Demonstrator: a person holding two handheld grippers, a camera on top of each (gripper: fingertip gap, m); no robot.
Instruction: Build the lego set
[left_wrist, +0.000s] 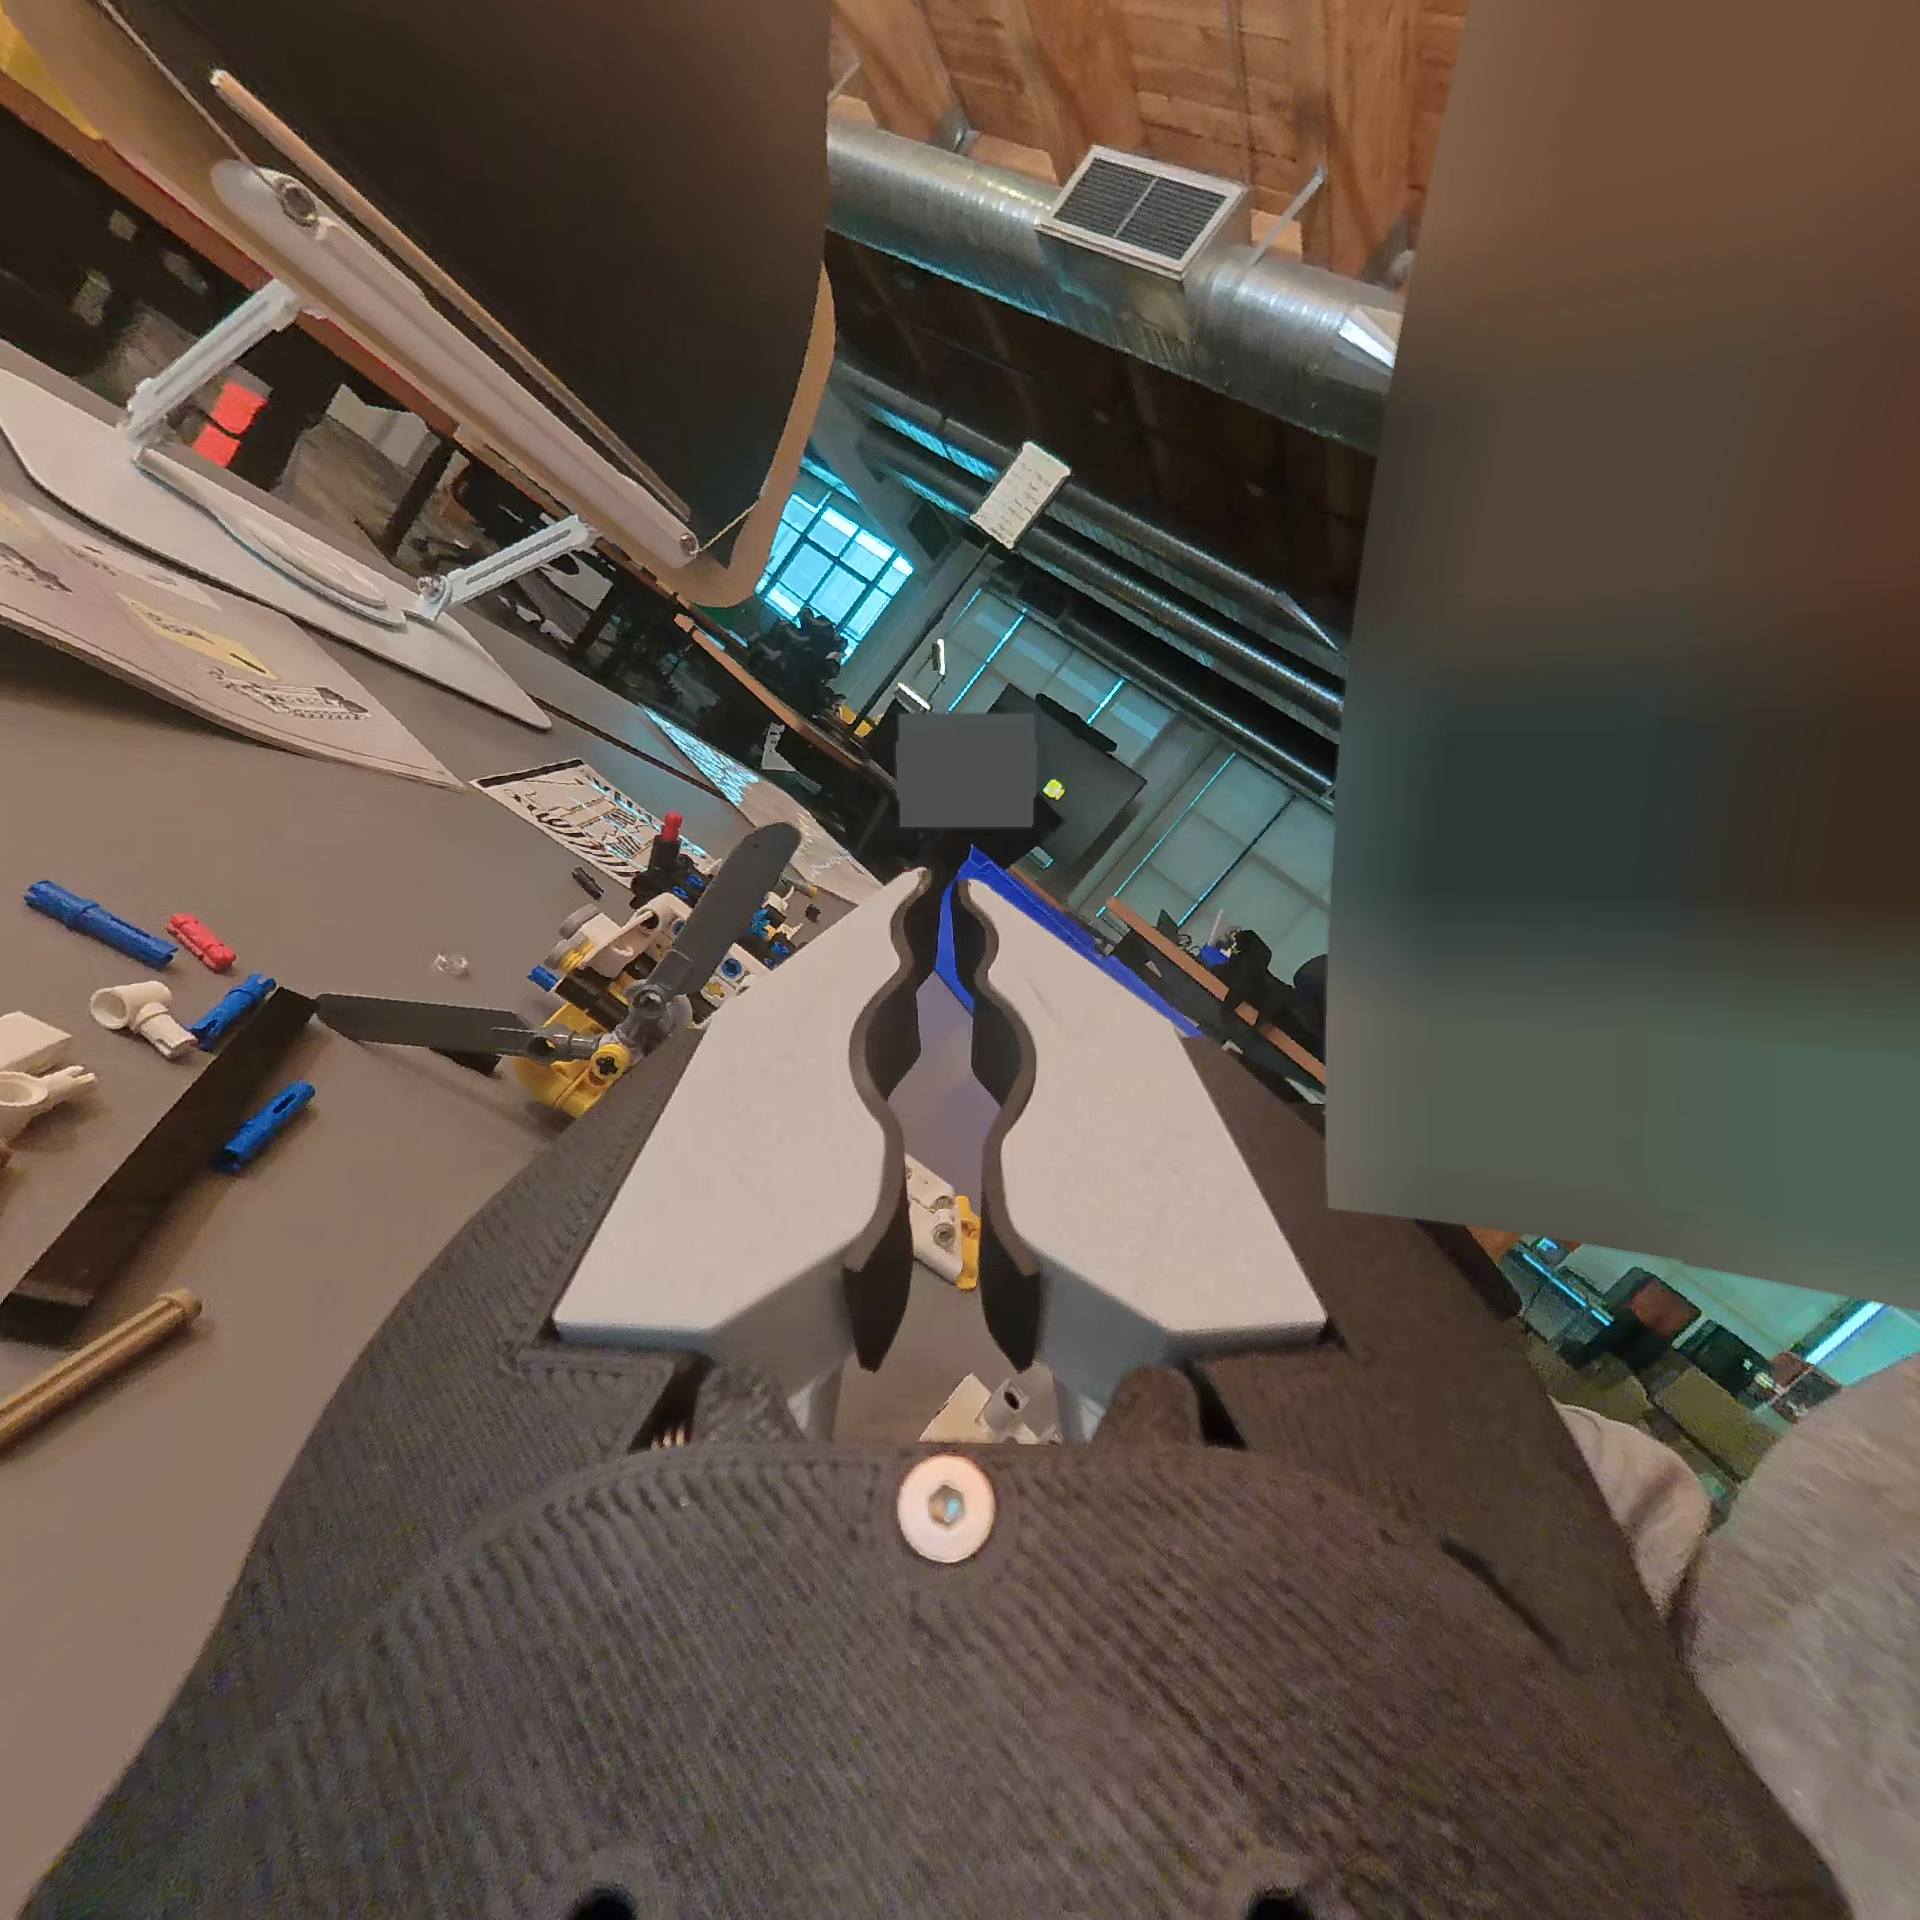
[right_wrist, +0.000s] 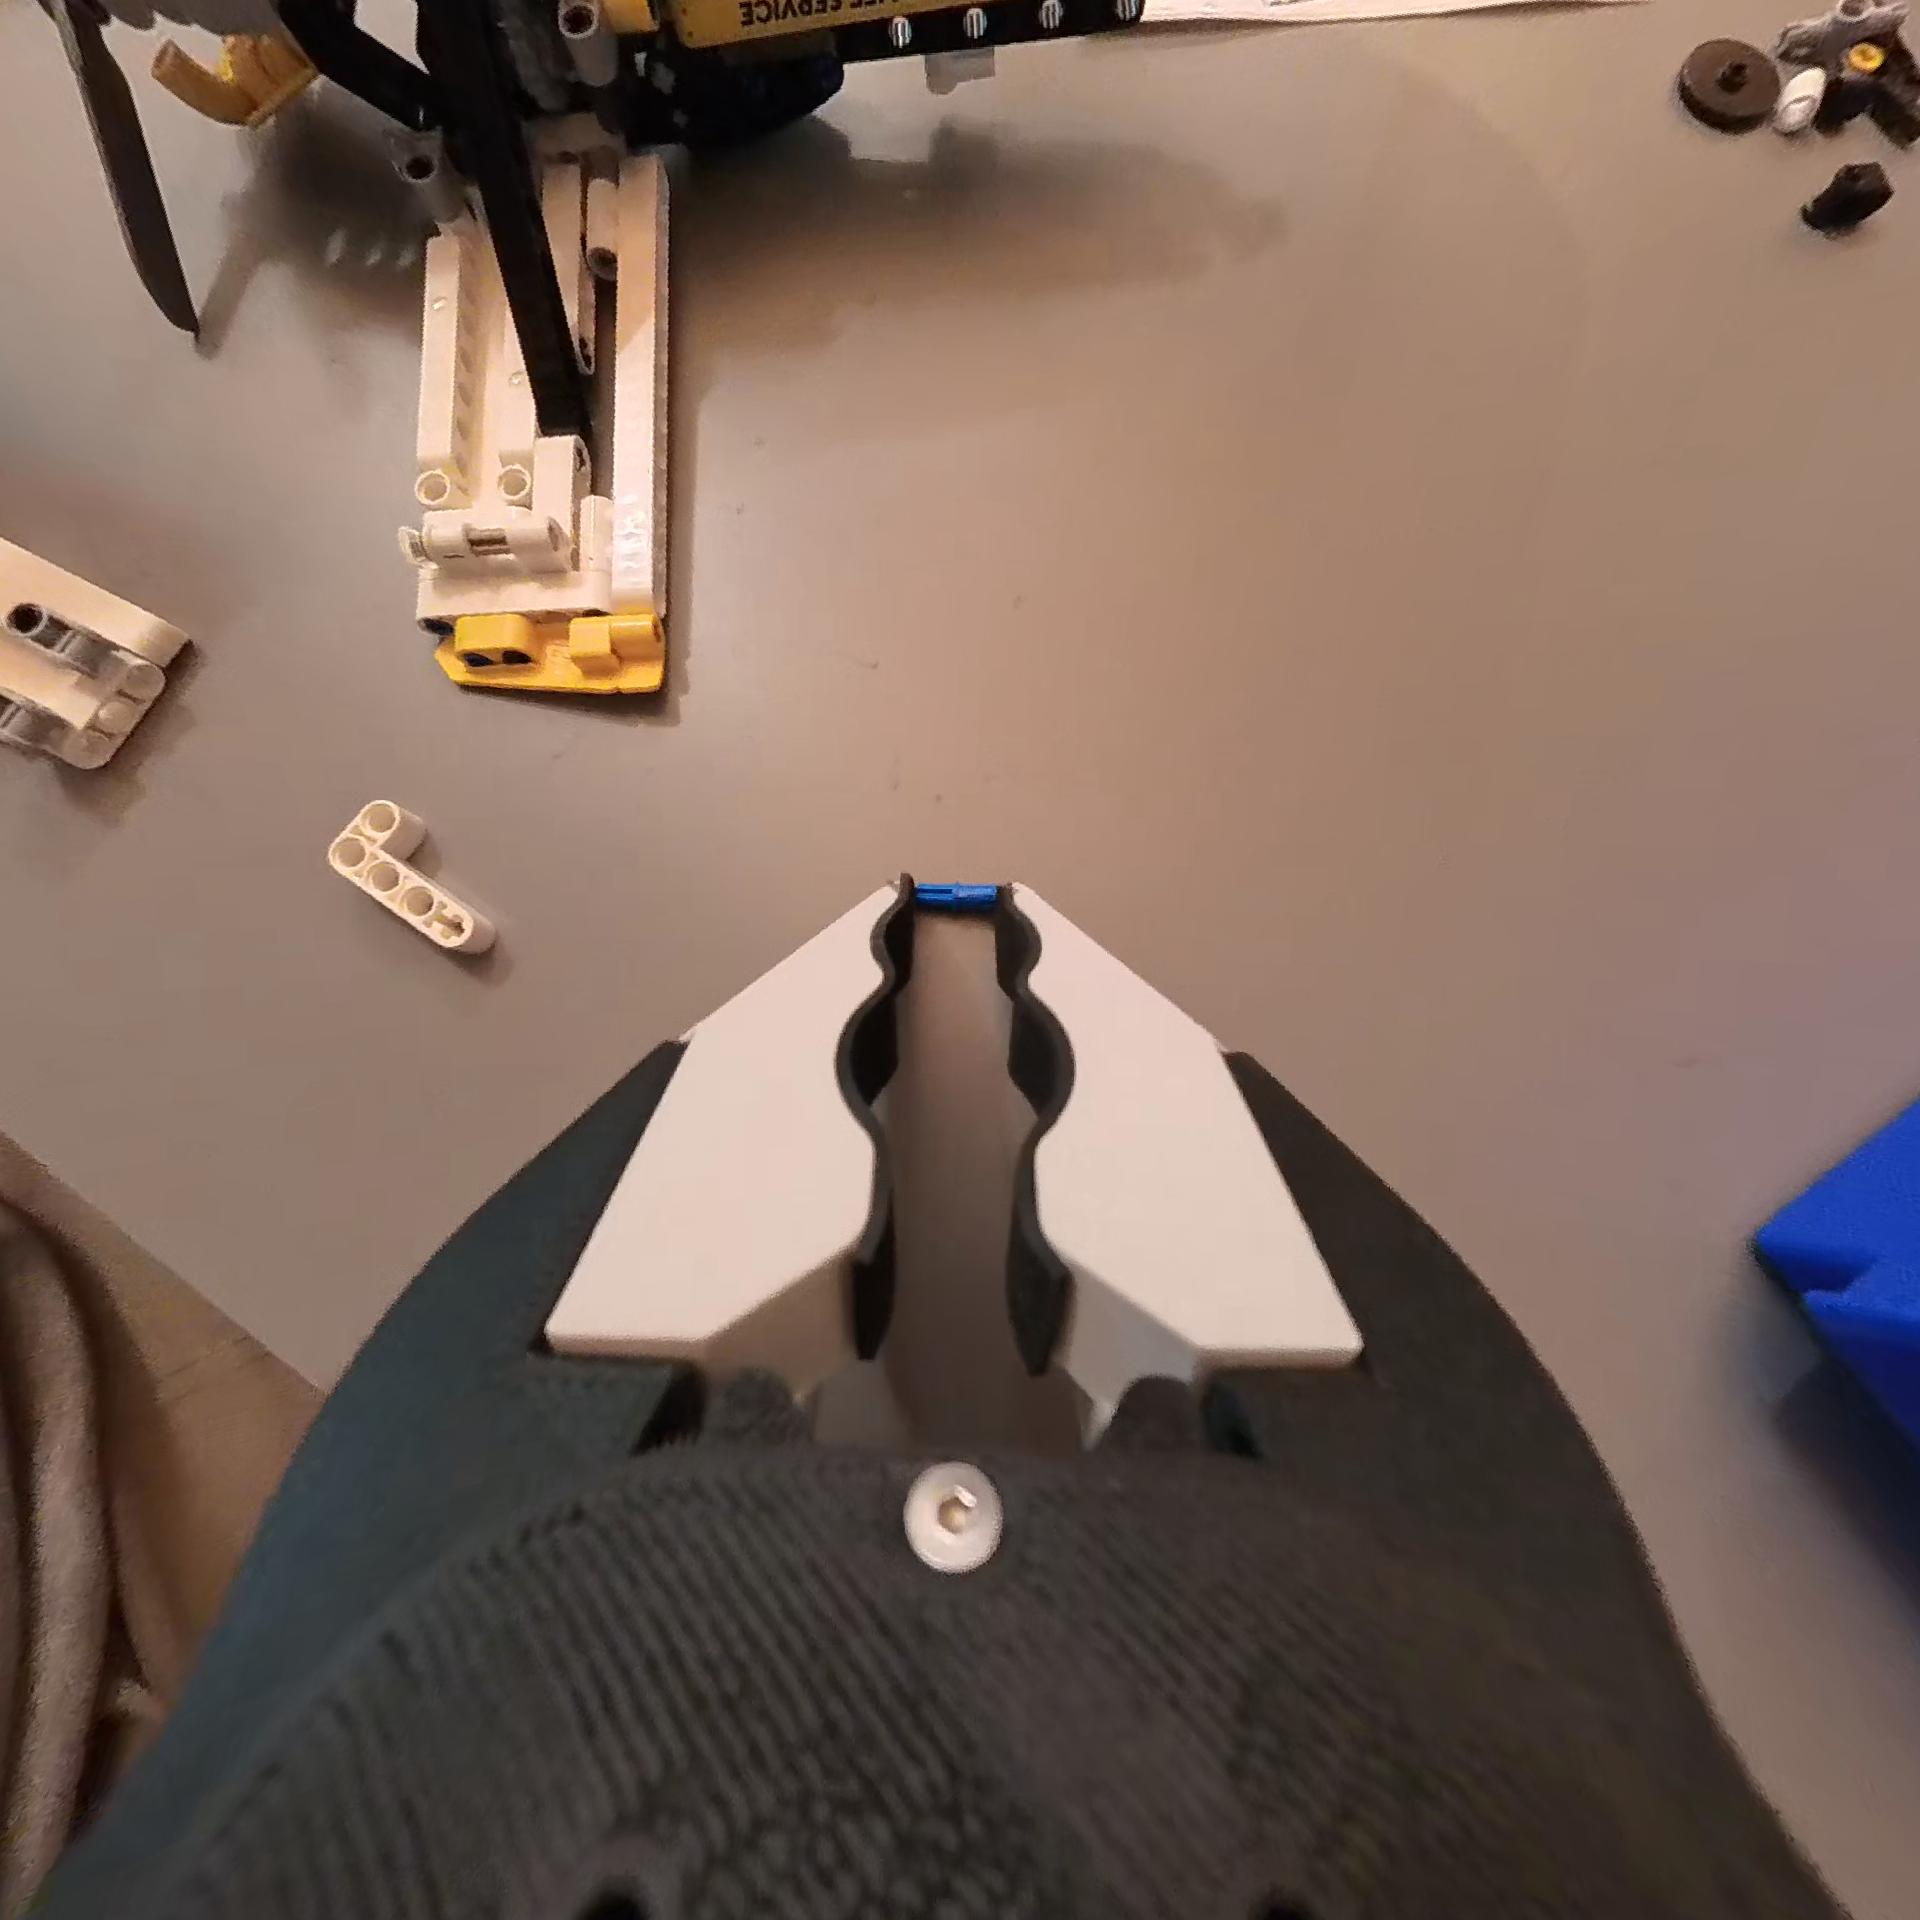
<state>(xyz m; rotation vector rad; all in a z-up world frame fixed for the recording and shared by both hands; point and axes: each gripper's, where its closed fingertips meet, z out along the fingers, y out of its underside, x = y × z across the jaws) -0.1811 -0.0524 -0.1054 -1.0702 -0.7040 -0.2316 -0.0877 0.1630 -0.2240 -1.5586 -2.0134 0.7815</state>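
The part-built yellow, black and white helicopter model (right_wrist: 540, 436) lies at the top left of the right wrist view, its white and yellow tail end (right_wrist: 551, 649) pointing toward me. My right gripper (right_wrist: 956, 899) hovers over the grey table, shut on a small blue pin (right_wrist: 956, 896) held crosswise between its tips. In the left wrist view the model (left_wrist: 623, 997), with its dark rotor blades (left_wrist: 727, 914), sits just left of my left gripper (left_wrist: 940, 888), which tilts upward with jaws almost together and nothing at the tips. White and yellow parts (left_wrist: 940, 1226) show through the gap lower down.
Loose blue pins (left_wrist: 99, 920), a red pin (left_wrist: 203, 940), white parts (left_wrist: 140, 1013) and a black strip (left_wrist: 156, 1164) lie left. A white L-beam (right_wrist: 410, 878) and white assembly (right_wrist: 73, 665) lie left of my right gripper. Small black parts (right_wrist: 1766, 88) sit top right, a blue bin (right_wrist: 1860, 1278) at right.
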